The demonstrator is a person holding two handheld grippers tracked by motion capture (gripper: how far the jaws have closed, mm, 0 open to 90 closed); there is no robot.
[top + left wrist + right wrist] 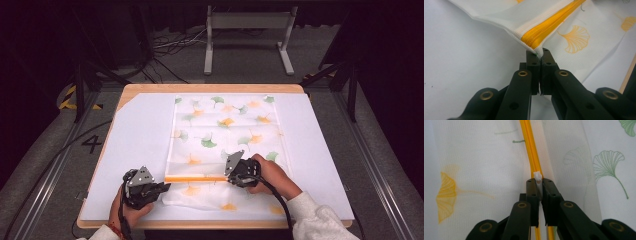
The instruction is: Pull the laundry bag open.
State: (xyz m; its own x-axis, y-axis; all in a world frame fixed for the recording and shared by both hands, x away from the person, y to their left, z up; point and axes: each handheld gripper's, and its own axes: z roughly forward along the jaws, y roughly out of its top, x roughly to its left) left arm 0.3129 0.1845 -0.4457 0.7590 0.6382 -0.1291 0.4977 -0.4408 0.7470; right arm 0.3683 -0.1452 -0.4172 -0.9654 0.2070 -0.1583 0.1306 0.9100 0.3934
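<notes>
1. Mesh bag [227, 135] printed with green and orange ginkgo leaves is lying flat on the white sheet [135, 145] covering the desk [210, 88]; it is stretching from near the far edge down toward the near edge, roughly at the middle of the desk's width.
2. Orange zipper [195, 177] is running across the bag close to the near edge, level between the two hands.
3. Left hand-held gripper [538, 53] is pinching the bag's corner at the left end of the zipper [549, 23]; its jaws are standing narrow, closed on the white fabric edge, which is lifting slightly off the sheet [461, 62].
4. Right hand-held gripper [538, 181] is sitting over the zipper [530, 145] toward its right end; its jaws are nearly together, clamping the small white zipper pull [537, 177].
5. In the high view the left hand-held gripper [161, 187] is resting by the near-left part of the desk and the right hand-held gripper [234, 176] just right of the middle; both forearms are entering from the near edge.
</notes>
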